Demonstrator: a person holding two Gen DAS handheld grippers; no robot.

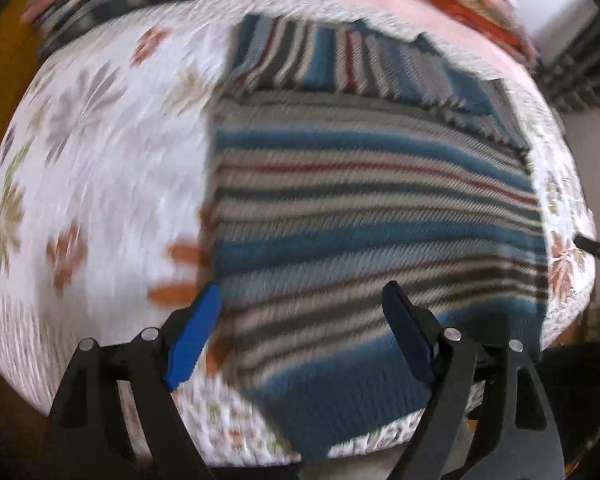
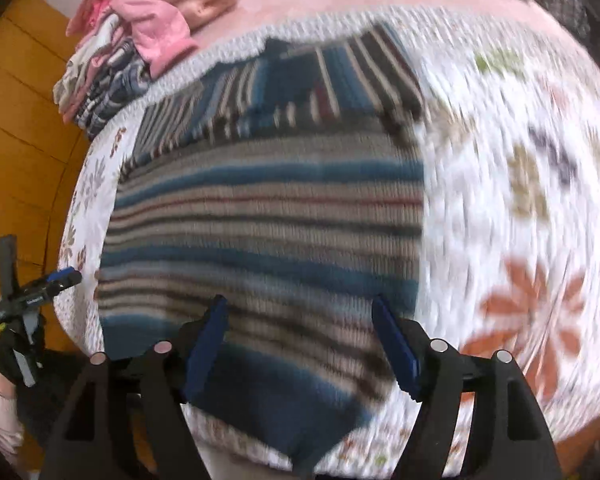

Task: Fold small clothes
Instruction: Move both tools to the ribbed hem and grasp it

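Striped sweater (image 1: 372, 208) lies flat on the floral bedspread (image 1: 100, 184), hem at the near edge, sleeves folded across toward the far edge. Left gripper (image 1: 302, 332) and right gripper (image 2: 298, 344) both spread wide, holding nothing, above the hem. Bare spread either side. Clothes pile (image 2: 140, 36) at far corner.

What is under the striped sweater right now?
The striped sweater lies on a white floral quilt, which shows around its edges. What lies beneath its folded layers is covered.
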